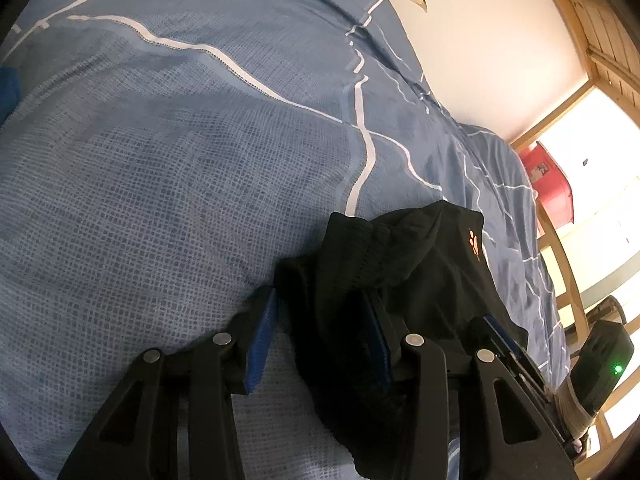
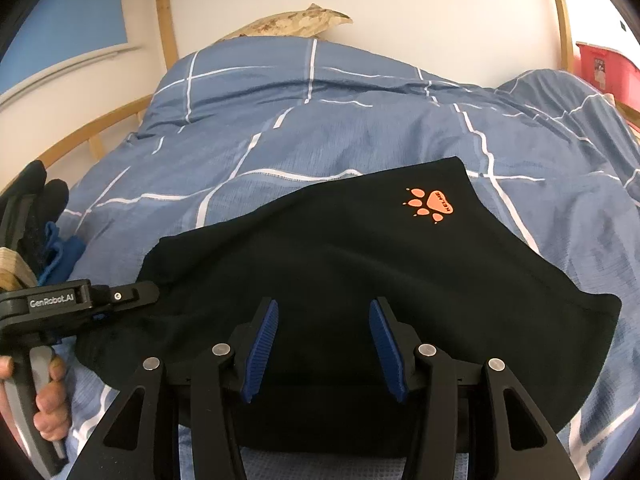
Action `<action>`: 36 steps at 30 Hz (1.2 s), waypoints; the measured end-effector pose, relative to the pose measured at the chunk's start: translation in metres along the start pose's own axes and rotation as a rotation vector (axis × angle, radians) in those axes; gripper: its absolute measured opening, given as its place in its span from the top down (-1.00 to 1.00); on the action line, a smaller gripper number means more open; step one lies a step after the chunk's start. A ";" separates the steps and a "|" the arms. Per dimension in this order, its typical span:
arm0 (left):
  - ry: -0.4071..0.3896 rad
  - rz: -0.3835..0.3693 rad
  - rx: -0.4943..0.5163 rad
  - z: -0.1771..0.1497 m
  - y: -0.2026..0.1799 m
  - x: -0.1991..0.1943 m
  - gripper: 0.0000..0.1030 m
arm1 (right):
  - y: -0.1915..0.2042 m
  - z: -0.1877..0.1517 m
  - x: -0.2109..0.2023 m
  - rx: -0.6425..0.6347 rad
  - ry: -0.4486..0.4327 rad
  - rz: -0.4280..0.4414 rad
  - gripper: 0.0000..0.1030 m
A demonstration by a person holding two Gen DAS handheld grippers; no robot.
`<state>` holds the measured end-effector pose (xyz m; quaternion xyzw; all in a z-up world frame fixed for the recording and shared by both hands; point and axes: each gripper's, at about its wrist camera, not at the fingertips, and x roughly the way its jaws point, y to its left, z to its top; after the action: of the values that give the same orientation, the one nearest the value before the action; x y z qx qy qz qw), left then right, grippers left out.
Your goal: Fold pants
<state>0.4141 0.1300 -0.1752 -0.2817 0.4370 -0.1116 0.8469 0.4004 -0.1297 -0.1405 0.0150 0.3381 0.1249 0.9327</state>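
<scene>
- Duvet [image 2: 360,120]: blue cotton weave with white grid lines, soft and puffy, wrinkled; covers the whole bed and gives under any load.
- Bed frame [image 2: 164,32]: pale wood posts and rails behind and beside the bed.
- Pants [image 2: 360,272]: black, matte, fleece-like, lying on the duvet right in front of both tools. Look like a compact folded block already, near the end of the job by my read. Left edge is bunched and puckered [image 1: 360,248].
- Handling guess: light, limp, no stiffness, grippy not slick, not fragile; will sag if lifted by 1 point. Best hold is a doubled edge or corner, 2 pinch points along the same side.
- Red bin [image 2: 600,64]: hard plastic, off to the right, well apart from the pants.
- Left gripper [image 1: 320,332]: jaws spread, blue ribbed pads; bunched edge of the pants sits between them, not squeezed.
- Right gripper [image 2: 324,340]: jaws spread, over the near part of the pants, pinching nothing.
- Paw logo [image 2: 428,206]: orange print, far right corner of the block.
</scene>
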 end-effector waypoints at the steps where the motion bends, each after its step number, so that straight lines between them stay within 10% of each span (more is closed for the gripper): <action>1: 0.003 0.006 -0.006 0.001 0.000 0.001 0.16 | -0.001 0.000 0.001 0.004 0.005 0.001 0.05; 15: 0.029 0.067 -0.024 0.001 -0.015 0.009 -0.12 | -0.010 -0.001 0.005 0.056 0.020 0.056 0.05; 23: 0.005 0.146 0.015 -0.002 -0.030 -0.008 0.59 | -0.011 0.001 0.000 0.048 -0.002 0.089 0.05; 36: -0.005 0.230 0.111 0.010 -0.101 -0.014 0.66 | -0.024 0.018 -0.010 -0.021 -0.030 0.125 0.06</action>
<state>0.4197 0.0573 -0.1028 -0.1828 0.4575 -0.0368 0.8694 0.4101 -0.1543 -0.1233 0.0281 0.3212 0.1865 0.9280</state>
